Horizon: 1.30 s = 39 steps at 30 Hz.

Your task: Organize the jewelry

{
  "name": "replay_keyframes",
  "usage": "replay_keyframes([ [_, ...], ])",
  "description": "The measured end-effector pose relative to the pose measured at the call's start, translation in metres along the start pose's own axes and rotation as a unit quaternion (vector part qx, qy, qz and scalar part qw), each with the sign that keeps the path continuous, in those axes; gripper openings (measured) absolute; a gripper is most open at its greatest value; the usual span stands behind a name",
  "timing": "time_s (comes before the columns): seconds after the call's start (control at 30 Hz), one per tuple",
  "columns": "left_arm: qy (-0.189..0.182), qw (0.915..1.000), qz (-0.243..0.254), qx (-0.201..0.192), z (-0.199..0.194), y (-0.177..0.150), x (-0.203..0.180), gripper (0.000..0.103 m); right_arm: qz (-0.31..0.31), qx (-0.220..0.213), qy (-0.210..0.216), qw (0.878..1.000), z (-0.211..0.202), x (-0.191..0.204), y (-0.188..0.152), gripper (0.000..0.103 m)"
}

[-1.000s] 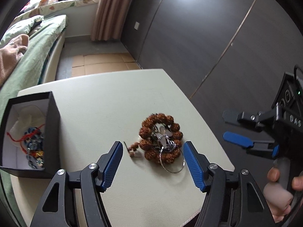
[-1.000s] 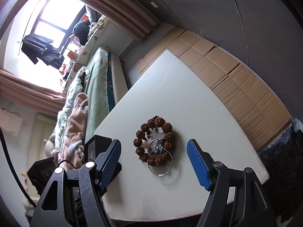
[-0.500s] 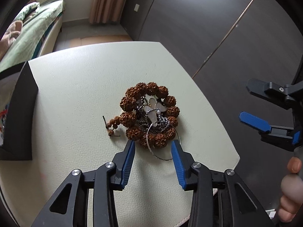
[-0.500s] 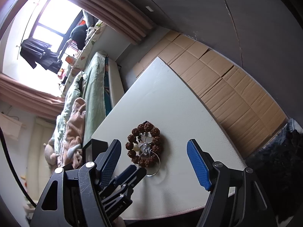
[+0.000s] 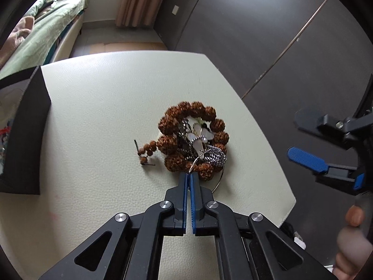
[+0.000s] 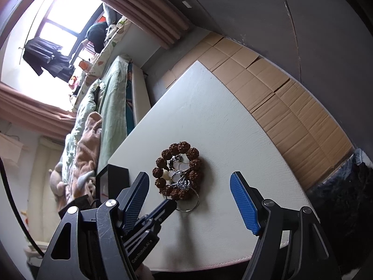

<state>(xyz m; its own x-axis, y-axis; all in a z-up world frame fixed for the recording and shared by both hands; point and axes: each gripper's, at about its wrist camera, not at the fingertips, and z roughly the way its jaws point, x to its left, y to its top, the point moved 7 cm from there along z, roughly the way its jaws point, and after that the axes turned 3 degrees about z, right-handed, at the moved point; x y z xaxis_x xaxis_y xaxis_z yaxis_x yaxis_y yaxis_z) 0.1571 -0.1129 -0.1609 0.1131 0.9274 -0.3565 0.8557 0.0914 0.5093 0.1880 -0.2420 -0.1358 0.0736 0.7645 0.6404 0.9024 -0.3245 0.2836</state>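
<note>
Silver wire is what I have just closed on: my left gripper (image 5: pixel 189 178), wide apart a second ago with the pile framed between its pads, has moved in and pinched shut at the near edge of the thin metal ring (image 5: pixel 211 175), which lies partly under the brown bead bracelet (image 5: pixel 190 137). Whether the wire is truly caught between the blue pads I can't tell for certain, but the tips sit right on it. The silver chain (image 5: pixel 215 155) and pale pendant (image 5: pixel 200 136) lie heaped inside the bracelet on the white table (image 5: pixel 105 116), so I judge lifting may drag them along. My right gripper (image 6: pixel 190 201) hangs wide open and empty off the table's right edge. The black box (image 5: pixel 25 135), where I take the pieces to belong, stands well apart to the left.
</note>
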Motion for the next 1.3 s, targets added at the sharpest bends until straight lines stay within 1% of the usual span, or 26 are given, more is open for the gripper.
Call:
replay_keyframes([
  [0.3, -0.018, 0.9987, -0.026, -0.039, -0.031, 0.021, 0.019, 0.001, -0.013, 0.014, -0.015, 1.000, 0.018, 0.010, -0.007, 0.072],
  [0.6, -0.042, 0.9955, -0.039, -0.075, -0.063, 0.036, 0.032, 0.001, -0.028, 0.023, -0.032, 0.999, 0.037, 0.020, -0.010, 0.072],
  [0.67, -0.048, 0.9946, -0.040, -0.082, -0.069, 0.038, 0.034, 0.001, -0.035, 0.022, -0.044, 0.998, 0.042, 0.022, -0.009, 0.072],
  [0.87, -0.060, 0.9911, -0.044, -0.110, -0.092, 0.048, 0.040, 0.001, -0.070, 0.012, -0.097, 0.993, 0.060, 0.025, 0.000, 0.072],
  [0.97, -0.064, 0.9890, -0.048, -0.125, -0.105, 0.051, 0.043, 0.001, -0.083, 0.007, -0.115, 0.990, 0.067, 0.026, 0.004, 0.070],
  [1.03, -0.065, 0.9875, -0.049, -0.135, -0.113, 0.053, 0.046, 0.001, -0.094, 0.008, -0.127, 0.987, 0.073, 0.027, 0.004, 0.065],
  [1.1, -0.066, 0.9863, -0.051, -0.142, -0.119, 0.054, 0.049, 0.001, -0.102, 0.016, -0.135, 0.985, 0.079, 0.026, 0.002, 0.055],
  [1.17, -0.066, 0.9849, -0.055, -0.150, -0.126, 0.055, 0.054, 0.001, -0.106, 0.026, -0.142, 0.984, 0.084, 0.024, -0.002, 0.047],
  [1.23, -0.065, 0.9838, -0.059, -0.156, -0.132, 0.055, 0.059, 0.001, -0.109, 0.025, -0.150, 0.982, 0.085, 0.023, -0.003, 0.037],
  [1.27, -0.064, 0.9834, -0.062, -0.158, -0.134, 0.055, 0.061, 0.001, -0.110, 0.021, -0.158, 0.981, 0.084, 0.021, -0.003, 0.024],
  [1.3, -0.063, 0.9830, -0.064, -0.160, -0.136, 0.055, 0.063, 0.001, -0.104, 0.020, -0.157, 0.982, 0.082, 0.018, -0.002, 0.020],
])
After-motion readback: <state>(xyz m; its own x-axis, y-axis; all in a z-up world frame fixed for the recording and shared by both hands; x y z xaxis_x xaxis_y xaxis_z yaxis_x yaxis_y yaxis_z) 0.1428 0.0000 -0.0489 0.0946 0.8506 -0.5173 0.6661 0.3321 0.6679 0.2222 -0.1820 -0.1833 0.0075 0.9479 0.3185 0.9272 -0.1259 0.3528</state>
